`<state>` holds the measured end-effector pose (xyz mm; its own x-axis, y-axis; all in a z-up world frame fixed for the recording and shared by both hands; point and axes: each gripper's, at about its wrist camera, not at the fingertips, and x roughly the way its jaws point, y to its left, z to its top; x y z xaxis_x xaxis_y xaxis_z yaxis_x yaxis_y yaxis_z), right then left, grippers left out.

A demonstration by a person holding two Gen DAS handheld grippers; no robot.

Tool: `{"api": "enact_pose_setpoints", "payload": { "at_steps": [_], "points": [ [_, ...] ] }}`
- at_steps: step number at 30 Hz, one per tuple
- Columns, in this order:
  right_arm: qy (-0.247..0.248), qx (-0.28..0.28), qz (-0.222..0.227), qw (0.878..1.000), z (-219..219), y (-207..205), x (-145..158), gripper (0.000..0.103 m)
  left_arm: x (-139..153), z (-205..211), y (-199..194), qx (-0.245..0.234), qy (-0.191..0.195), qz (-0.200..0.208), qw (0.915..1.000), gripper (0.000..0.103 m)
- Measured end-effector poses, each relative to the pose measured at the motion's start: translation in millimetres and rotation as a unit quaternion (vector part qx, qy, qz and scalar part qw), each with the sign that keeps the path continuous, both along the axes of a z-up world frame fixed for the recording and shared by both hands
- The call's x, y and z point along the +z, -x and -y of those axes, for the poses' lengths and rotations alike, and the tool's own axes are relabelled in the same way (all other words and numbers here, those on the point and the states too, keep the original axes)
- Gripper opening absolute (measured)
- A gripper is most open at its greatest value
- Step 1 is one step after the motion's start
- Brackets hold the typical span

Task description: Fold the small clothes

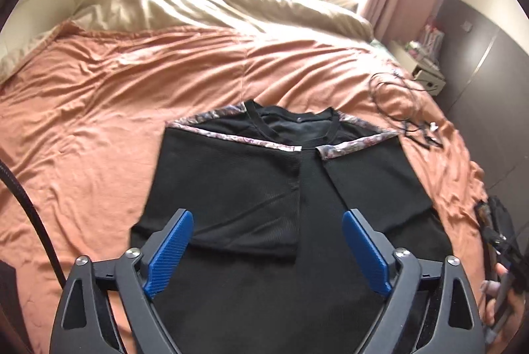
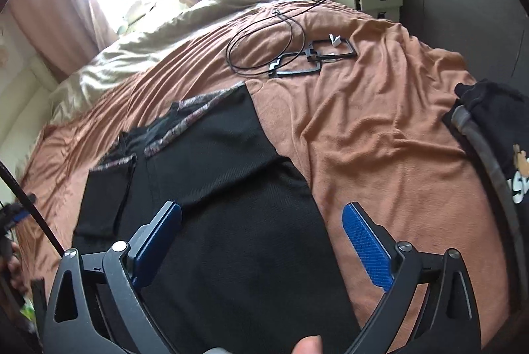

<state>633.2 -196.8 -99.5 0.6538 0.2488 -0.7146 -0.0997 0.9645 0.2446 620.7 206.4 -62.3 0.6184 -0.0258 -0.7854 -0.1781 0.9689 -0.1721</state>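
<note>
The black T-shirt (image 1: 264, 188) lies flat on the orange bedspread (image 1: 99, 122), both sleeves folded inward toward the middle. Your left gripper (image 1: 267, 221) and right gripper (image 2: 261, 218) hover above its near part, jaws spread wide, holding nothing, probably ready for the hem.

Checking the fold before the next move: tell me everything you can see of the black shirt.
The black shirt lies flat on the orange bedspread, neckline away from the cameras. Ribbed knit, with patterned pinkish shoulder trim. Both sleeves are folded inward over the body, nearly meeting at the middle. Nothing grips it.
</note>
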Motion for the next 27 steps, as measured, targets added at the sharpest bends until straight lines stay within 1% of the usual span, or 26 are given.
{"api": "enact_pose_setpoints", "payload": {
  "at_steps": [2,7,9,11,14,17,19,22,24,27],
  "points": [
    [0.013,0.007,0.003,1.000,0,17,6,0.098,15,-3,22,0.000,-0.006,0.015,0.9999,0.097],
    [0.005,0.038,0.028,0.999,8,60,26,0.098,49,-11,77,0.002,-0.004,0.052,0.9987,0.097],
    [0.006,0.051,0.039,0.998,14,76,33,0.098,57,-14,96,0.005,-0.002,0.058,0.9983,0.098],
    [0.018,0.053,0.052,0.997,18,92,40,0.098,65,-13,118,0.007,-0.004,0.061,0.9981,0.098],
    [0.024,0.065,0.079,0.994,27,120,50,0.098,76,-8,156,0.002,-0.018,0.092,0.9956,0.098],
    [0.037,0.067,0.107,0.991,39,150,61,0.098,82,-2,187,0.002,-0.049,0.095,0.9942,0.098],
    [0.037,0.074,0.117,0.990,47,166,63,0.098,85,0,208,-0.001,-0.061,0.101,0.9931,0.098],
    [0.049,0.078,0.134,0.987,60,195,63,0.098,88,-1,244,-0.001,-0.056,0.114,0.9919,0.099],
    [0.058,0.082,0.126,0.987,67,208,58,0.098,87,-3,264,0.003,-0.057,0.115,0.9918,0.103],
    [0.050,0.086,0.120,0.988,82,229,57,0.098,86,-2,289,0.016,-0.075,0.111,0.9908,0.103]
  ]
}}
